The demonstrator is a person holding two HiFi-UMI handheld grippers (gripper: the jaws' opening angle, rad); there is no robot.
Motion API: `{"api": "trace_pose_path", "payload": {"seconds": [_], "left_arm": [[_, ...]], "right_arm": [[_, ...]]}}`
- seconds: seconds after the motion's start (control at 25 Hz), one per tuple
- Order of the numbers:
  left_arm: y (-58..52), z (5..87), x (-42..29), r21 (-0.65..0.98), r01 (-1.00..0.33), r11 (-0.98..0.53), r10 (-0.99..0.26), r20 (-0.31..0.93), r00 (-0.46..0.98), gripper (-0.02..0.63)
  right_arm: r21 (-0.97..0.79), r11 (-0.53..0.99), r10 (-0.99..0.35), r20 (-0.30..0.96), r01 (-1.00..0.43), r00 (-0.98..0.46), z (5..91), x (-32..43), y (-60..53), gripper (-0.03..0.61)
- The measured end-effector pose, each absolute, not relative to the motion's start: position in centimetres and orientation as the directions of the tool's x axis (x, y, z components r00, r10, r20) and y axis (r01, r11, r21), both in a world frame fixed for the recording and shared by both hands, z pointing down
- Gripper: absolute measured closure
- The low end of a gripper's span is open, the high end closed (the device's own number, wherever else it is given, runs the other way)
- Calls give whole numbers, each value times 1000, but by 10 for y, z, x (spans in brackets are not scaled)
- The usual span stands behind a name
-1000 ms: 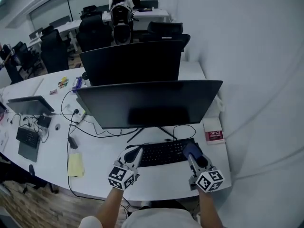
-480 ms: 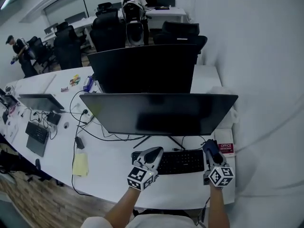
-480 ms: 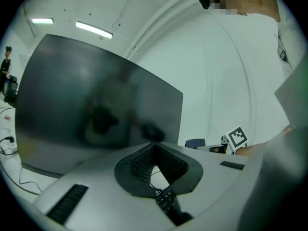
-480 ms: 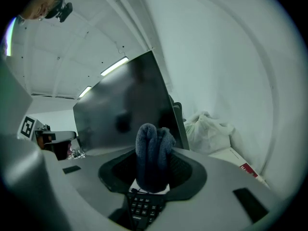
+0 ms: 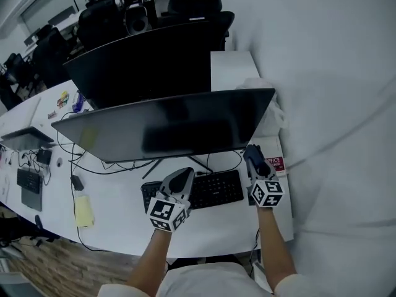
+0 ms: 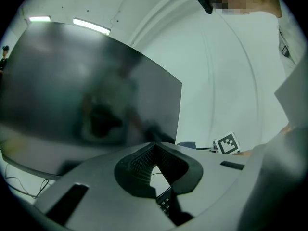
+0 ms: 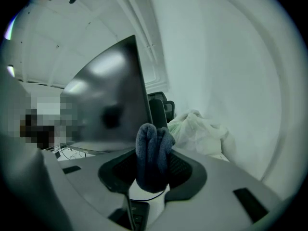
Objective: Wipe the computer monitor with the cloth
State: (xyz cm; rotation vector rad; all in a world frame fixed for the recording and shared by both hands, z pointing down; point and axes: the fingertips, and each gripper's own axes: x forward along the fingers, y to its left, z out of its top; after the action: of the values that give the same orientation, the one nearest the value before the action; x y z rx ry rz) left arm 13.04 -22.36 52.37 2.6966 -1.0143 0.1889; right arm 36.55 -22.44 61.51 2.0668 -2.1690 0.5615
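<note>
The wide dark monitor (image 5: 167, 129) stands across the desk, its screen facing me. My right gripper (image 5: 252, 156) is shut on a folded blue cloth (image 7: 153, 153) and sits just below the screen's lower right corner; whether the cloth touches the screen I cannot tell. In the right gripper view the monitor (image 7: 108, 100) rises left of the cloth. My left gripper (image 5: 179, 181) hovers over the black keyboard (image 5: 213, 189), jaws shut with nothing between them. The left gripper view has the monitor (image 6: 86, 90) filling its left half.
A second monitor (image 5: 142, 60) stands back to back behind the first. A crumpled white plastic bag (image 5: 263, 88) lies at the wall on the right, and a red book (image 5: 275, 164) lies beside the right gripper. Cables and a yellow pad (image 5: 82, 210) lie to the left.
Both grippers have moved forward toward the monitor. The right one, cloth still in it, has come up to the screen's lower right corner. My head has turned, shifting the scene left.
</note>
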Motion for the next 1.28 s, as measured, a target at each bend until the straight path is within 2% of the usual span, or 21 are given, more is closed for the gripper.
{"api": "trace_pose_path", "payload": {"seconds": [0.24,0.52,1.0,1.28], "left_arm": [[-233,529,156,180,-665,-725,-628,223,745,604],[-238,538,166,179,-675,-716,-630,251,735,604],[-234,520,166,156,-687,-710,-653,222,724,604],[-229,501,169,141,-670,-729,-643,196,741,604]], "right_arm": [[-180,-43,-933,359,-983,-25,643,395,-241,431],[-206,26,-919,379,-978,-104,659,379,-260,431],[-214,123,-942,281,-969,-182,618,381,-266,431],[-161,160,-956,219,-974,-193,574,379,-269,431]]}}
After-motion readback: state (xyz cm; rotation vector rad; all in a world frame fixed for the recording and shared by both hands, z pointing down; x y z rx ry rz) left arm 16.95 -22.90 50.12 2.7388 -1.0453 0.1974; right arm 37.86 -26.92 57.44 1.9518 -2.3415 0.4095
